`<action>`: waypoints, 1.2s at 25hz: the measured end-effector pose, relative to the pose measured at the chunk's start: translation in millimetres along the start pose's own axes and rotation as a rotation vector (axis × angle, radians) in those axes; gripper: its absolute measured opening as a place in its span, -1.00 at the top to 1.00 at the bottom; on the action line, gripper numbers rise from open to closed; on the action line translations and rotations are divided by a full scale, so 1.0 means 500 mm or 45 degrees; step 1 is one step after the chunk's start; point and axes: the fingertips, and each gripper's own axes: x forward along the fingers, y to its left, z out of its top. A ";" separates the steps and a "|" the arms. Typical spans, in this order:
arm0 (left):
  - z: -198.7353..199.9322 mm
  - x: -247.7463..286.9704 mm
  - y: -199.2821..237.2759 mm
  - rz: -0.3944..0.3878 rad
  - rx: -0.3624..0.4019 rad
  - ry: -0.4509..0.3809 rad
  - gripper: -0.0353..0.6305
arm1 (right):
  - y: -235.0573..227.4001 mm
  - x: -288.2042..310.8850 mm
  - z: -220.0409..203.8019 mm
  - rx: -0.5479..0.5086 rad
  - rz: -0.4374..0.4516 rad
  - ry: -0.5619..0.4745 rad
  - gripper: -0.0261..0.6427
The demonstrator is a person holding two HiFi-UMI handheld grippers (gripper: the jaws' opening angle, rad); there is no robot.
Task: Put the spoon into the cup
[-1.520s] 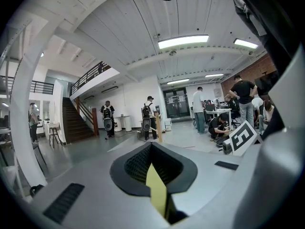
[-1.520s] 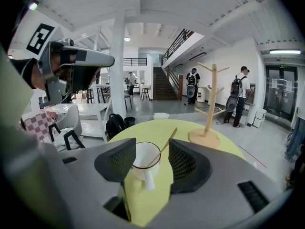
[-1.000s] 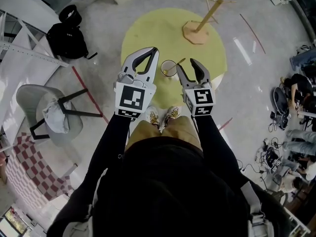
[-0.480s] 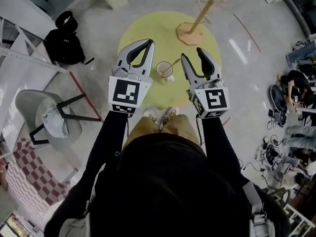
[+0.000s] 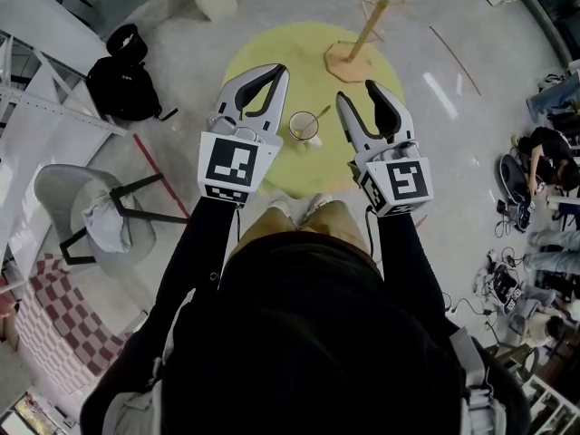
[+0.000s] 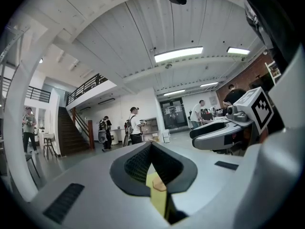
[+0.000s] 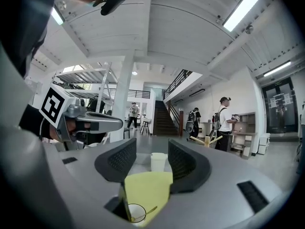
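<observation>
HEAD VIEW: on the person's head, faces steeply down, well above yellow table (image 5: 263, 57), left gripper (image 5: 275, 69) and right gripper (image 5: 357, 93) | LEFT GRIPPER VIEW: on left gripper, faces near-level across hall, own jaws close in foreground | RIGHT GRIPPER VIEW: on right gripper, same heading | SHARED: table in all views; cup (image 5: 305, 126) in head and right gripper views; each gripper view shows the other gripper

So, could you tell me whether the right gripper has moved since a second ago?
Yes: the right gripper has drawn rightward, away from the cup.
</observation>
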 end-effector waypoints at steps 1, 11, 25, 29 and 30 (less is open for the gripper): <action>0.002 -0.001 -0.002 -0.004 -0.002 -0.002 0.85 | 0.004 0.001 0.002 -0.006 0.011 -0.003 0.26; 0.015 0.001 -0.019 -0.027 0.020 -0.013 0.85 | 0.032 -0.005 0.028 -0.101 0.063 -0.072 0.84; 0.012 0.000 -0.013 -0.031 0.046 -0.003 0.85 | 0.029 -0.007 0.018 -0.159 0.028 -0.023 0.84; 0.011 0.003 -0.014 -0.037 0.049 0.000 0.85 | 0.024 -0.008 0.013 -0.149 0.022 -0.011 0.84; 0.010 0.004 -0.015 -0.039 0.051 0.001 0.85 | 0.023 -0.008 0.013 -0.147 0.024 -0.012 0.84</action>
